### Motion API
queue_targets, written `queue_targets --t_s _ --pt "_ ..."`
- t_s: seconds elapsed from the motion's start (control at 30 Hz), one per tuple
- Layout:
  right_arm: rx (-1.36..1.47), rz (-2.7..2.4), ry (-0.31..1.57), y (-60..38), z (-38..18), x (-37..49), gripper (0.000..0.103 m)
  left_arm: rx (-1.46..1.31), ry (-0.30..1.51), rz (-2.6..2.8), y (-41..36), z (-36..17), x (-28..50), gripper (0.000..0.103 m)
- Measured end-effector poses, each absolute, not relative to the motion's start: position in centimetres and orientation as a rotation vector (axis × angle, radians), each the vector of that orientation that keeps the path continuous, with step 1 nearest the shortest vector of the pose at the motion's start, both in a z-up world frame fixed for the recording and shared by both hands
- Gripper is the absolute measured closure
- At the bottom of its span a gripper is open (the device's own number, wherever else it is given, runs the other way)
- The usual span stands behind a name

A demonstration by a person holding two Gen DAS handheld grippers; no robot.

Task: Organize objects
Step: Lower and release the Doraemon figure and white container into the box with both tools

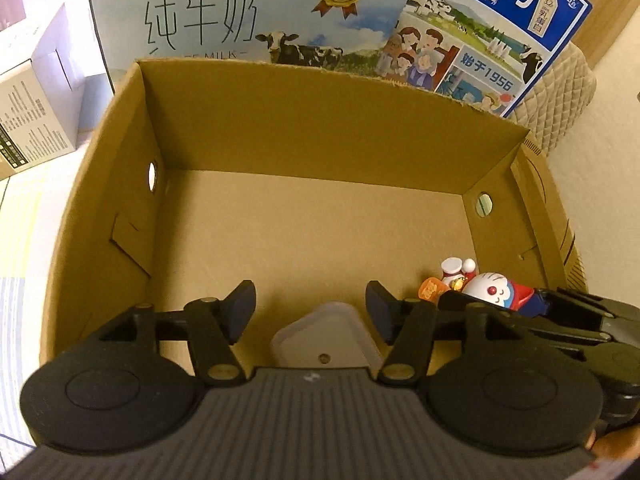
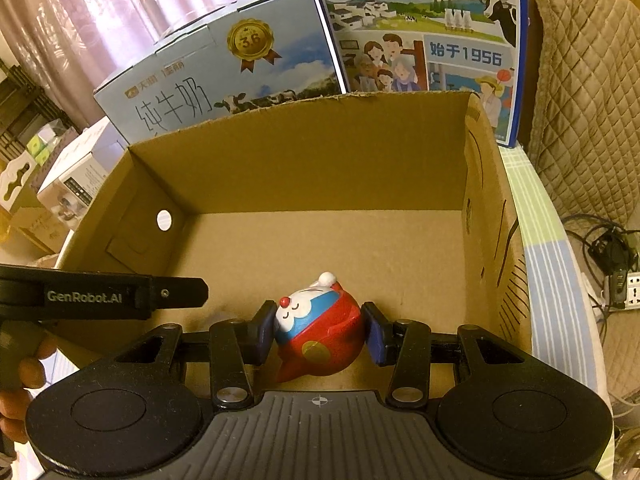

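Two grippers inside an open cardboard box (image 2: 320,184), one clamped on a toy figure, the other open over a small plastic container.

The right gripper (image 2: 318,336) reaches into the near part of the box, and its two dark pads press on either side of a round red, blue and white toy figure (image 2: 320,332) that sits low over the box floor near the front wall. The left gripper (image 1: 311,312) points down into the same box to the left of the toy; its jaws stand about half open with nothing gripped, and a pale, rounded-triangle plastic container (image 1: 324,340) lies on the box floor between them, clear of both pads. Behind the box's far wall stand a light blue milk carton (image 2: 224,76) and a darker blue milk carton (image 2: 424,40).
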State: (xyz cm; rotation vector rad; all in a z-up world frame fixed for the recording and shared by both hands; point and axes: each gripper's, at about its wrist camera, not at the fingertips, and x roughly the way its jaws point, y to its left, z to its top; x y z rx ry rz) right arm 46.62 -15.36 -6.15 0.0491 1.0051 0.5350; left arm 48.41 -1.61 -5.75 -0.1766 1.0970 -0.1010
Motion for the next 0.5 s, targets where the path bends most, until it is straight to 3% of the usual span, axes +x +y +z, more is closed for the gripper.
queue_targets --t_s 0.43,0.5 --pt "0.065 0.568 0.972 -14.94 -5.97 46.35 0.06 -0.137 1.084 -0.083 -0.74 -5.58 47.9 0.039" --pt "0.069 0.568 0.957 -14.87 -5.72 46.32 0.047 -0.126 1.08 -0.082 -0.67 -5.45 47.75 0.031"
